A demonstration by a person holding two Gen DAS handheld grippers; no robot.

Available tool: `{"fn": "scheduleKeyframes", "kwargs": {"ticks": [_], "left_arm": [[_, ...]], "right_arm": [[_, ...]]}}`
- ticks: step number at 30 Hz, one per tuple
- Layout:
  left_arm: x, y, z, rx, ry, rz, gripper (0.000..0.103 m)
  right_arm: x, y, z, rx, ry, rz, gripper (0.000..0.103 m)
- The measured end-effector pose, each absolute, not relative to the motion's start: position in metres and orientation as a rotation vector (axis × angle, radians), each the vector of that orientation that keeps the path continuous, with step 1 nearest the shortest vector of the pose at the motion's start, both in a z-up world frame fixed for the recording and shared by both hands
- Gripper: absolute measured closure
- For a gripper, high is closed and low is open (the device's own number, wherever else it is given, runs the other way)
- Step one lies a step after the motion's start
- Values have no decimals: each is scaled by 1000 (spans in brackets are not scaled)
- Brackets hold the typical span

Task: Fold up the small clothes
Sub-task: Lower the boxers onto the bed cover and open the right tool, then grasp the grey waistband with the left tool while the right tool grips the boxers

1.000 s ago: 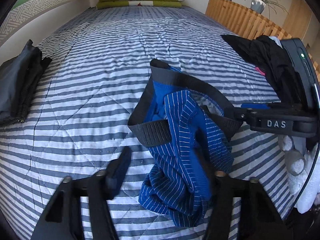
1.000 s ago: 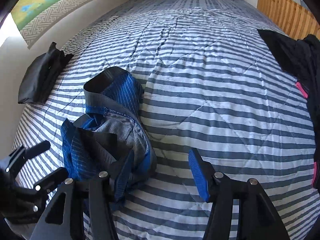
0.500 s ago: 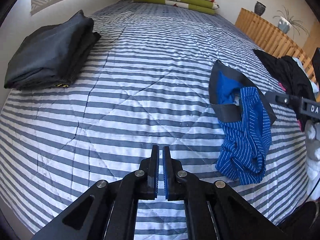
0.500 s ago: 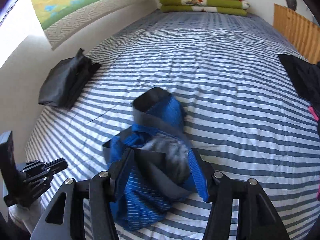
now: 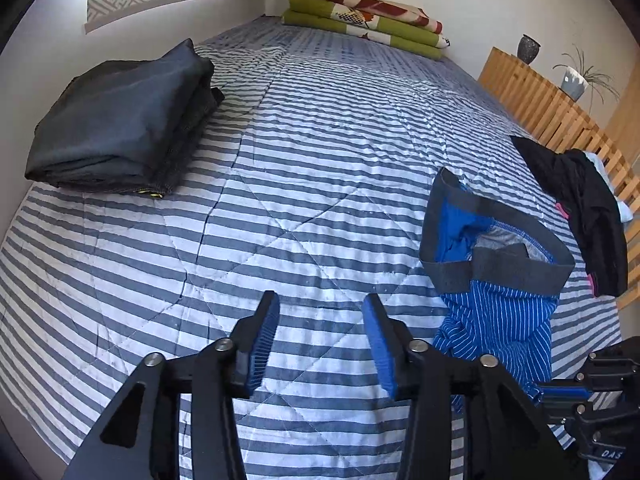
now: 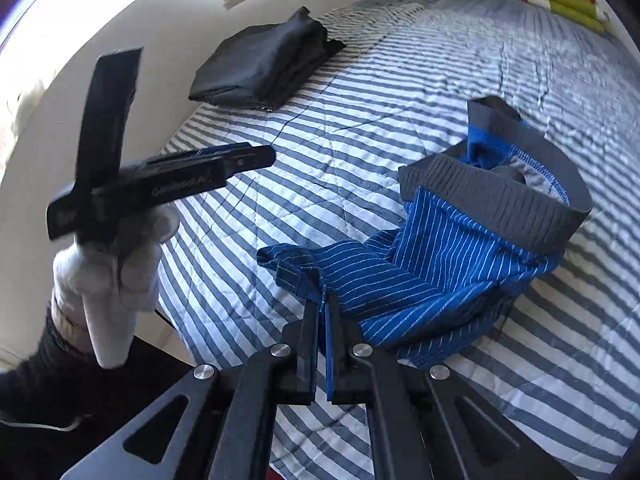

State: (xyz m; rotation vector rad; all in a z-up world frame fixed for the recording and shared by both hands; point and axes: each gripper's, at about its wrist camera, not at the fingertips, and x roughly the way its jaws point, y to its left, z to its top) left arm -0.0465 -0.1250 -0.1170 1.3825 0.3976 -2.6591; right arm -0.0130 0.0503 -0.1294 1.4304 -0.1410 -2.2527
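Blue pinstriped boxer shorts (image 6: pixel 440 264) with a grey waistband lie crumpled on the striped bedcover (image 6: pixel 400 80). My right gripper (image 6: pixel 322 300) is shut on the hem of one leg at the near left edge of the shorts. In the left wrist view the shorts (image 5: pixel 496 312) sit to the right, waistband standing open. My left gripper (image 5: pixel 320 320) is open over bare cover, a hand's width left of them, with nothing between its fingers. A gloved hand (image 6: pixel 104 276) holds the left gripper (image 6: pixel 240 160) at the left of the right wrist view.
A folded dark garment stack (image 5: pixel 120 124) lies by the left wall. A heap of black clothes (image 5: pixel 580 208) sits at the right edge beside a wooden slatted rail (image 5: pixel 540 100). Folded green and red blankets (image 5: pixel 368 20) lie at the far end.
My left gripper has opened; it was shut half a second ago. My right gripper, then open around the shorts, has shut on the leg hem and drawn back toward the bed's near edge.
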Motion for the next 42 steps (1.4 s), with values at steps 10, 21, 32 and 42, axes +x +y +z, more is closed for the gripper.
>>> {"fn": "scheduleKeyframes", "kwargs": {"ticks": [10,21,32,42], "left_arm": [[-74,-95,-110,1428,534,-2730,42],[-113,-44,-128,1555,449,-2760,43],[-140,-5,-178,1646,435,-2780,78],[-64,-44,-137,1438,426,-2849,89]], "right_arm": [[-60,154,-117,1462,-444,-2673,58],[-20,82,-182,1578,-324,-2223,60],[-25,184,-113,1447,-458,-2578,60],[-148,185,-117,1481,-299,-2656,52]]}}
